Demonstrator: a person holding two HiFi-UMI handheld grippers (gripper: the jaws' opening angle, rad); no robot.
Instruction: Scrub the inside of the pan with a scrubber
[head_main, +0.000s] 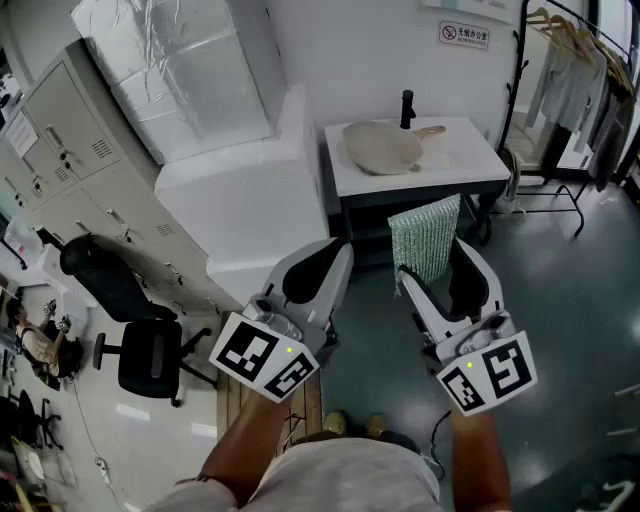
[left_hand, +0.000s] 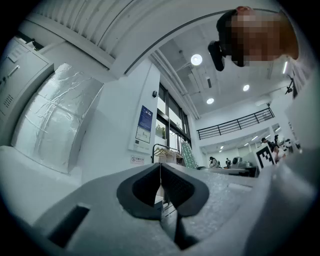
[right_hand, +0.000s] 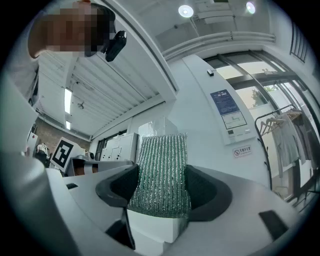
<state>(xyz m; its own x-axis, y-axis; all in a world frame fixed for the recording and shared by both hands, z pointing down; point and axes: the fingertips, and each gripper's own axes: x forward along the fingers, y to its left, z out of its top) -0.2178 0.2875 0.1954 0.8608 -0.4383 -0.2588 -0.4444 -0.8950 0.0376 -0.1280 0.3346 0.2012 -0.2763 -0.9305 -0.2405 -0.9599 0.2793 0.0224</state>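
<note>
A room with a dark shiny floor (head_main: 570, 300) — grey lockers (head_main: 80, 150) at 10 o'clock. The left gripper (head_main: 335, 255) is squeezed shut on nothing. The pan (head_main: 380, 148) sits on the white table (head_main: 470, 160) at 1 o'clock. The right gripper (head_main: 436, 262) pinches the green scrubber (head_main: 425, 235), holding it upright — well apart from the pan.

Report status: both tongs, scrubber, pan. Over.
Left tongs shut, empty. Right tongs shut on scrubber. Pan on white table ahead, untouched. Nothing seen blocking.
</note>
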